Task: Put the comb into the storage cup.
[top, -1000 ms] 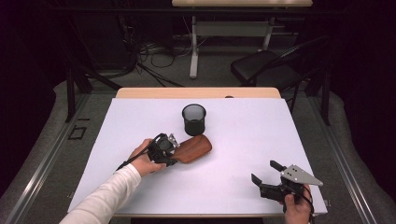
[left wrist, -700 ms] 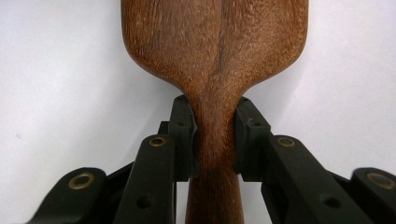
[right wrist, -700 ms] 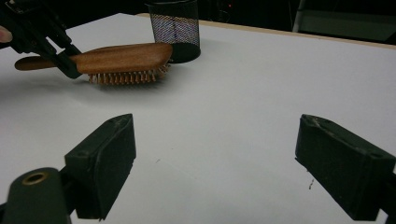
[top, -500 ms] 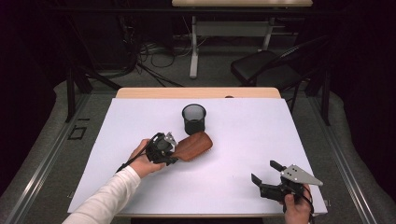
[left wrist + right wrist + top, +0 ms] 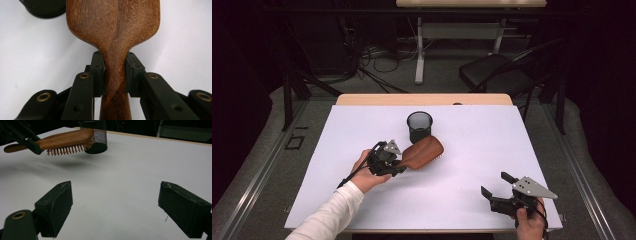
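Your left gripper (image 5: 399, 161) clamps the wooden hairbrush (image 5: 424, 151) by its neck.
You hold the brush lifted off the white table (image 5: 522, 145), bristles down, just beside the black mesh cup (image 5: 419, 126); your right gripper (image 5: 496, 189) sits wide open and empty.

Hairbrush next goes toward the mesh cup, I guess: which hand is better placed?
Left. The left gripper already clamps the hairbrush by its neck, lifted clear of the table, right beside the mesh cup. The right gripper sits open, far off by the near edge.
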`<state>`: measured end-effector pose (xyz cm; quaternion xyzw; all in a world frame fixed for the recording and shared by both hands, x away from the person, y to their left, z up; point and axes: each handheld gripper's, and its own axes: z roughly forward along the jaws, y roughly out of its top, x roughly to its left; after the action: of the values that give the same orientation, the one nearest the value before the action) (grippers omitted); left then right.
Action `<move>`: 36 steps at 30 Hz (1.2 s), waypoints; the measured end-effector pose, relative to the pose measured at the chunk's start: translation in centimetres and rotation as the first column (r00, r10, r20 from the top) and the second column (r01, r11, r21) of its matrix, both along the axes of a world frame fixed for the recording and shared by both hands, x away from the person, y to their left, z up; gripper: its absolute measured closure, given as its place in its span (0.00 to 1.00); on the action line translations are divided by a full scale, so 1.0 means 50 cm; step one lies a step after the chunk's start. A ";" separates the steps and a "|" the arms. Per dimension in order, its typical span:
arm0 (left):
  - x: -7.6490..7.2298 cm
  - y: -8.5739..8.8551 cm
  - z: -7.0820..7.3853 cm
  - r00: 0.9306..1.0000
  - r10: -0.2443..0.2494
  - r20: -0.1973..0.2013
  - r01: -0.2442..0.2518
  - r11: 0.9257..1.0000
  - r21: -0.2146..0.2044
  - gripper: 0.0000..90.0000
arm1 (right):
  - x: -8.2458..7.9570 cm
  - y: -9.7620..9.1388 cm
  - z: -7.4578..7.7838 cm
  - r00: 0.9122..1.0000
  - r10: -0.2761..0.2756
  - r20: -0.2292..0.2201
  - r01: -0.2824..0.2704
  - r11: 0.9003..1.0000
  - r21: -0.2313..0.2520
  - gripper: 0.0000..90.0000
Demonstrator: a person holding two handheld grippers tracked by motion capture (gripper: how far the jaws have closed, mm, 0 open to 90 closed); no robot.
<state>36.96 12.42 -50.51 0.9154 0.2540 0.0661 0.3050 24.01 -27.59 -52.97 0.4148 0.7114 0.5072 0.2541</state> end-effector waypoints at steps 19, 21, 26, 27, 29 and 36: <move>-0.019 0.001 0.023 0.994 0.065 0.083 -0.052 0.987 -0.154 0.80 | 0.001 0.001 -0.001 1.000 0.000 0.007 0.000 1.000 0.000 0.13; -0.019 0.002 0.027 0.994 0.071 0.088 -0.055 0.984 -0.170 0.81 | 0.001 0.001 -0.001 1.000 0.000 0.007 0.000 1.000 -0.001 0.13; -0.021 0.004 0.034 0.989 0.093 0.111 -0.070 0.978 -0.195 0.80 | 0.001 0.001 -0.001 1.000 0.001 0.007 -0.001 1.000 -0.001 0.13; -0.021 0.005 0.035 0.989 0.095 0.112 -0.071 0.977 -0.202 0.80 | 0.001 0.001 -0.001 1.000 0.001 0.006 -0.001 1.000 -0.002 0.13; -0.022 0.005 0.037 0.987 0.108 0.118 -0.080 0.972 -0.220 0.80 | 0.001 0.001 -0.001 1.000 0.000 0.008 0.000 1.000 -0.001 0.13; -0.025 0.006 0.047 0.982 0.125 0.139 -0.085 0.962 -0.259 0.80 | 0.001 0.001 -0.001 1.000 0.000 0.003 0.000 1.000 0.000 0.13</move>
<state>35.72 12.69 -48.15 0.8465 0.2843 0.1201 0.4337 24.06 -27.53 -53.04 0.4141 0.7111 0.5077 0.2551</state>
